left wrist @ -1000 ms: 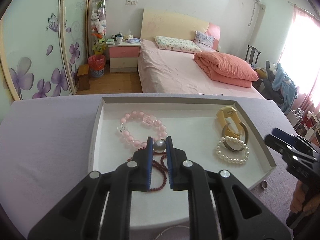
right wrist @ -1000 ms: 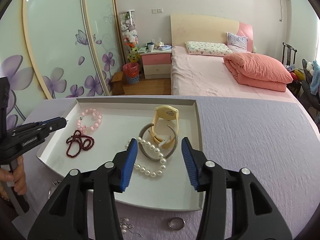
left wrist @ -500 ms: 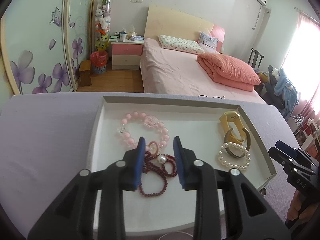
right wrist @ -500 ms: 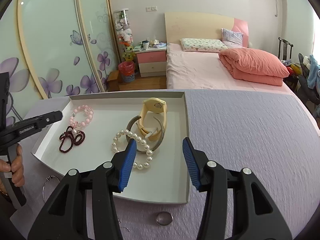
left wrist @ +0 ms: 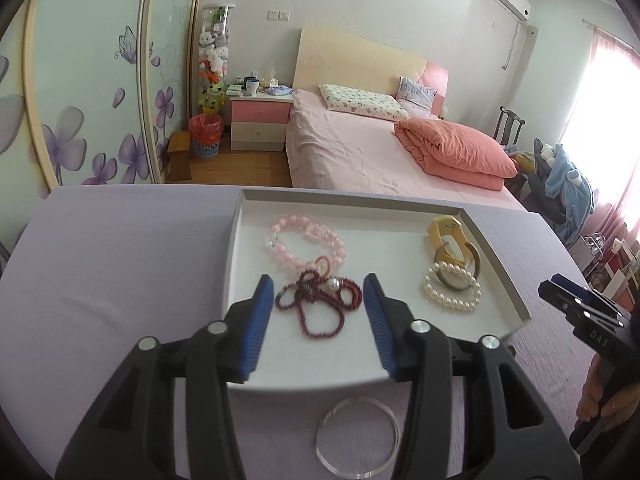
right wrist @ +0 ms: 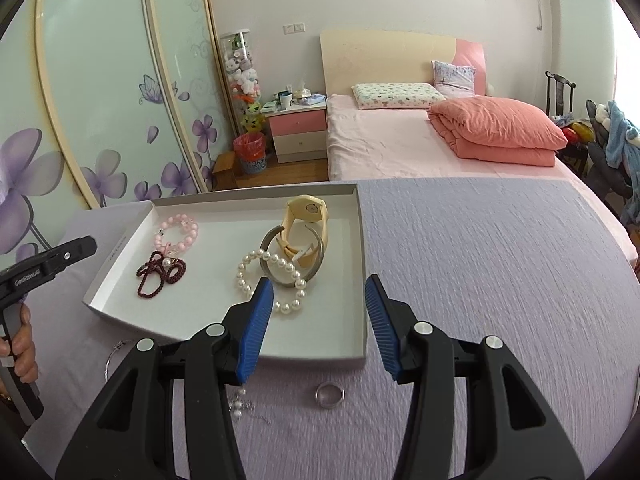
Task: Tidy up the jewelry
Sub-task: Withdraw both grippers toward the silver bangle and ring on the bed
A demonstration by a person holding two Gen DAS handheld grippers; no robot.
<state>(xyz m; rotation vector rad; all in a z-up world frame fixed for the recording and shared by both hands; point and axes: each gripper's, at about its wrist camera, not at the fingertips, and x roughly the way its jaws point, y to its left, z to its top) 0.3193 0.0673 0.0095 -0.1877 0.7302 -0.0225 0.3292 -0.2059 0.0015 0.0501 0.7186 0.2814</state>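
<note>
A white tray (left wrist: 248,248) on the purple cloth holds a pink bead bracelet (left wrist: 306,246), a dark red bead necklace with a pearl (left wrist: 320,304), a white pearl bracelet (left wrist: 450,292), a grey bangle (left wrist: 474,264) and a yellow watch (left wrist: 446,232). My left gripper (left wrist: 318,312) is open and empty, just above the near side of the red necklace. My right gripper (right wrist: 319,312) is open and empty over the tray's near right corner (right wrist: 360,344), near the pearl bracelet (right wrist: 266,276). A silver ring (right wrist: 330,395) and a small pearl earring (right wrist: 240,402) lie on the cloth below it.
A thin silver bangle (left wrist: 357,436) lies on the cloth in front of the tray, also seen in the right wrist view (right wrist: 116,354). The table's far edge drops off to a bedroom with a pink bed (left wrist: 380,152).
My left gripper has opened and let go of the pearl on the red necklace, which now lies in the tray, and has drawn back. My right gripper has shifted slightly right, still open.
</note>
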